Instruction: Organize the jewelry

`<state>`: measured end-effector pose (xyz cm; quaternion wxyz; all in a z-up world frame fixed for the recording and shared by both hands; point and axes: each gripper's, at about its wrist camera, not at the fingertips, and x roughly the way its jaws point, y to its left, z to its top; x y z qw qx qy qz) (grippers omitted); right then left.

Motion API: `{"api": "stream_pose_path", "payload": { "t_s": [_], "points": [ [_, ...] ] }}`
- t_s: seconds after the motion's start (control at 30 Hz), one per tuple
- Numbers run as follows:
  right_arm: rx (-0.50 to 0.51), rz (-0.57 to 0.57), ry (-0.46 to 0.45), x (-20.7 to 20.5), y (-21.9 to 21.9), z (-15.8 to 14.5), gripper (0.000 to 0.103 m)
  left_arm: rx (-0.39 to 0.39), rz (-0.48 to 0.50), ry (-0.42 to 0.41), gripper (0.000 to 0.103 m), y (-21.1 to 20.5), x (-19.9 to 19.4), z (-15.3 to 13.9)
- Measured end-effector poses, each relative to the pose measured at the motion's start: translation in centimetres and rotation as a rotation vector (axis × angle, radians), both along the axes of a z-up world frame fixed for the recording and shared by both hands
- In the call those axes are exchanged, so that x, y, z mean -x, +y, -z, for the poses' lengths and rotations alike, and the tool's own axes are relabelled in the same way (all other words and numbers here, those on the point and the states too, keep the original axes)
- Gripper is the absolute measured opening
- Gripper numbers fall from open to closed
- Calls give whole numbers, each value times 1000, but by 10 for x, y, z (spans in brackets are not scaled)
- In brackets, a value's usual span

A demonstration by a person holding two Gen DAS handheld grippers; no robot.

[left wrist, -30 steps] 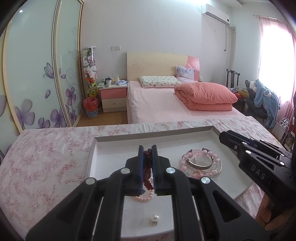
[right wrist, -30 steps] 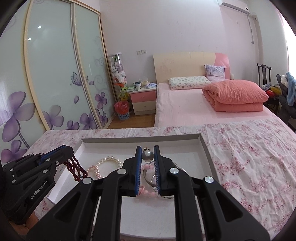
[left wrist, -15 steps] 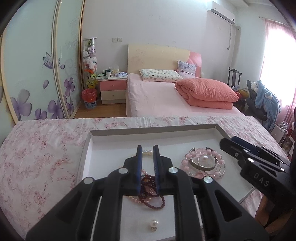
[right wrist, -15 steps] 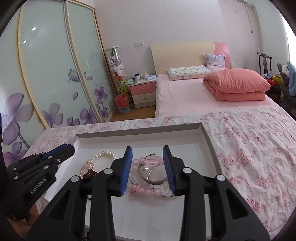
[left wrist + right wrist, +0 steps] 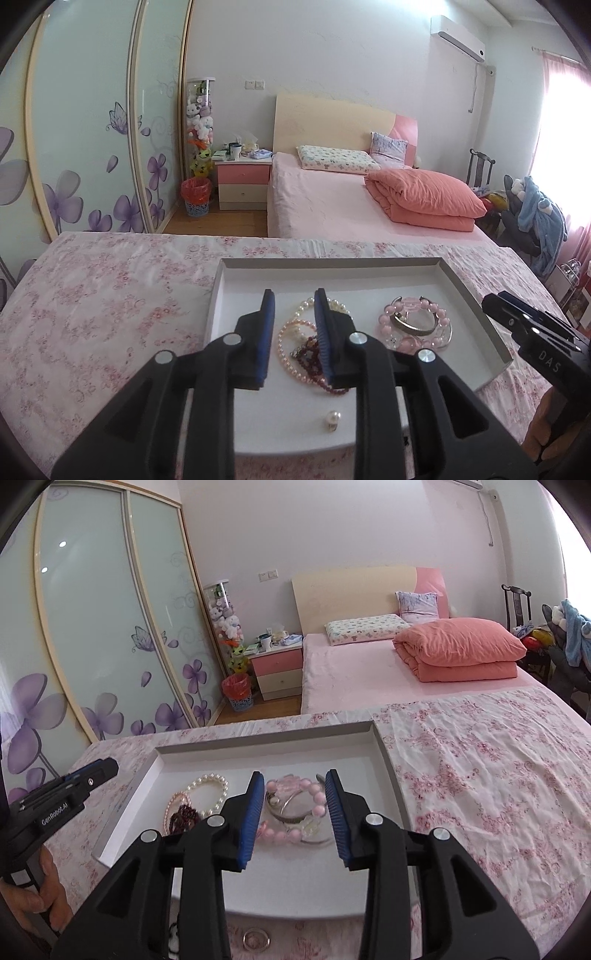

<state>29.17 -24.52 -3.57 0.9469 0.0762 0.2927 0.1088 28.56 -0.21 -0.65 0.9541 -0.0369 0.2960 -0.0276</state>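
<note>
A white tray [image 5: 332,261] with a grey rim lies on the flowered cloth. In it a dark red bead bracelet [image 5: 312,350] rests on pearl bracelets [image 5: 288,343]. To their right lie a pink bead bracelet [image 5: 436,314] and a silver bangle [image 5: 410,326]. My left gripper [image 5: 293,299] hovers above the pearls, its jaws opening, with nothing pressed between the pads. My right gripper [image 5: 294,775] stands open over the pink bracelet [image 5: 291,786] and bangle [image 5: 291,812], gripping neither. Each gripper shows at the edge of the other's view.
A loose pearl piece [image 5: 332,419] sits near the tray's front. A metal ring [image 5: 255,941] lies on the cloth [image 5: 480,775] before the tray. A hand [image 5: 40,878] holds the left gripper's handle. Beyond the table are a bed and wardrobe doors.
The left gripper let go of the dark red beads, which now lie on the pearls. The right gripper opened and released the silver bangle. Both drew back slightly.
</note>
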Motion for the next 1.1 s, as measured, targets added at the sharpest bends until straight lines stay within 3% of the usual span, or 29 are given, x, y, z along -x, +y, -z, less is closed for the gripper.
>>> {"api": "stream_pose_path", "payload": {
  "t_s": [0.17,0.33,0.43,0.63,1.0,1.1],
  "points": [
    [18,-49,63,24,2,13,36,-16,-2,5,40,9,30,3],
    [68,-112,169,42,7,39,36,-34,-1,45,67,20,58,15],
    [118,-154,221,50,16,52,36,-47,2,76,75,27,73,25],
    [192,-196,277,50,33,64,36,-56,-8,109,80,33,85,38],
    [230,-192,263,43,50,65,36,-34,-22,123,81,39,85,42],
    [239,-173,256,43,46,65,24,-32,-5,124,81,33,86,40]
  ]
}}
